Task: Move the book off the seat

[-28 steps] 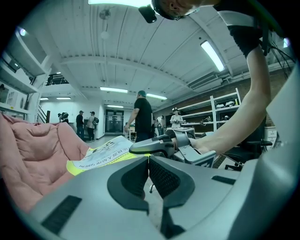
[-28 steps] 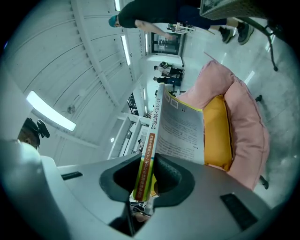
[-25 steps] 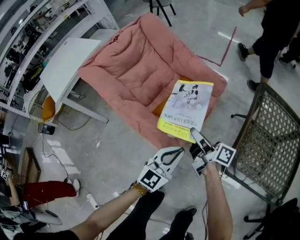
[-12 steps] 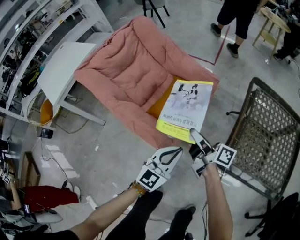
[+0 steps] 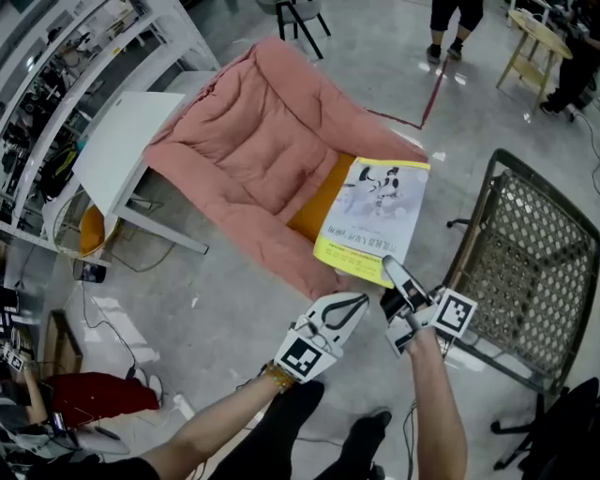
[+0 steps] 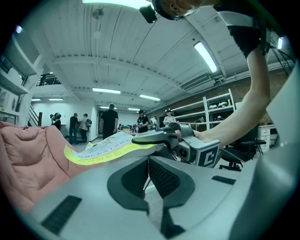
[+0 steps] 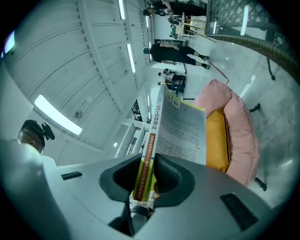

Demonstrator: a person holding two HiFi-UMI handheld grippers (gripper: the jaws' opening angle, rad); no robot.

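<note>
The book [image 5: 375, 220], white with a yellow band, hangs tilted over the front right corner of the pink padded seat [image 5: 253, 141]. My right gripper [image 5: 394, 274] is shut on the book's near edge. In the right gripper view the spine of the book [image 7: 180, 126] stands between the pads of my right gripper [image 7: 147, 176]. An orange cushion [image 5: 314, 211] shows under the book. My left gripper [image 5: 352, 302] hangs beside the right one, below the book, with its jaws together and nothing in them. The left gripper view shows my left gripper [image 6: 149, 161] and the book [image 6: 101, 147] above it.
A brown mesh chair [image 5: 525, 253] stands close on the right. A white table [image 5: 122, 141] and white shelving [image 5: 56, 56] are on the left of the seat. People stand at the far end of the room [image 5: 450, 23]. Red tape [image 5: 433, 94] marks the grey floor.
The right gripper has lifted the book a little, and more of the orange cushion shows beneath it. The left gripper stays beside it. The people in the background have walked further off.
</note>
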